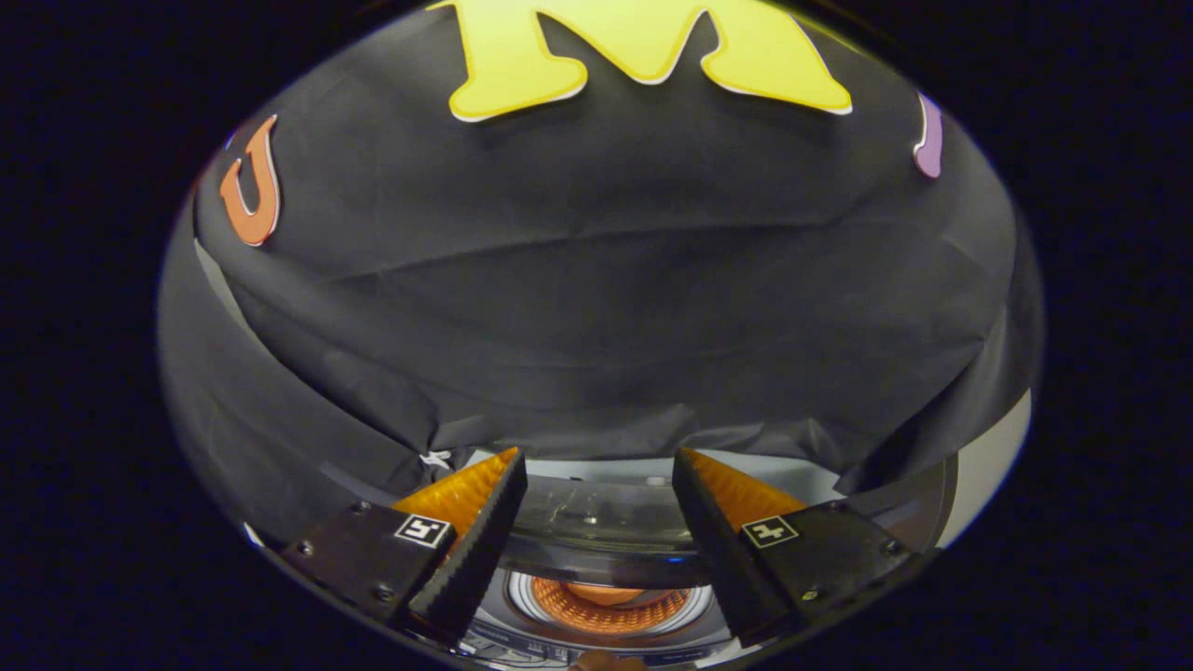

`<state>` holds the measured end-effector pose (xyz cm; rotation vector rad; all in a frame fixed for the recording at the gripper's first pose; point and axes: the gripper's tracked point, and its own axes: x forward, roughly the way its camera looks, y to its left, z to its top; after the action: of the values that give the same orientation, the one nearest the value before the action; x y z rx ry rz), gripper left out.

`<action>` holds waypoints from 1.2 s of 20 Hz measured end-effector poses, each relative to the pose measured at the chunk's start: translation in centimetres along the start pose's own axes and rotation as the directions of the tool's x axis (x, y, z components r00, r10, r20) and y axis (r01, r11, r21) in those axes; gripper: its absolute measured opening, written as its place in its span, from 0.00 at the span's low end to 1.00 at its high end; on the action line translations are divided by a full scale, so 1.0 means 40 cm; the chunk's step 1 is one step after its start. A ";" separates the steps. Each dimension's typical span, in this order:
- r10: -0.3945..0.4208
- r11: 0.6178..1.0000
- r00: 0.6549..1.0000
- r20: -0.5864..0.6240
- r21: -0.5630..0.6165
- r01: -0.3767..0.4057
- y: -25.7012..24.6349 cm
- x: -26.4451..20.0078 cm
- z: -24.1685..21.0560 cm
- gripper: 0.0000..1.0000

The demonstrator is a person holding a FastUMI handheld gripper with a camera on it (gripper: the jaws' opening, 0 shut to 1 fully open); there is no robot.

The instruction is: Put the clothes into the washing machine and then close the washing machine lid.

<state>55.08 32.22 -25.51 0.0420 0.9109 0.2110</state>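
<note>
My gripper is open, its fingers wide apart with nothing between them. Below and between the fingers lies the top of the washing machine. Its round drum opening holds an orange piece of clothing. The machine's see-through lid, with a dark rim, stands raised just beyond the opening, across the gap between the fingers. The gripper hangs above the machine and touches neither the lid nor the clothing.
The booth's black cloth wall hangs close behind the machine and drapes down to its back edge. A pale surface shows past the right finger.
</note>
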 end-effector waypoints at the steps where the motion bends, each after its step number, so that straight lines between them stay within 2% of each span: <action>1: 0.003 1.000 1.000 0.006 -0.004 -0.003 0.001 -0.004 -0.007 0.99; 24: 0.018 1.000 0.998 -0.053 0.022 -0.016 0.016 -0.139 -0.266 0.98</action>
<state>43.30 31.16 -27.63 0.0639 0.9663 0.2192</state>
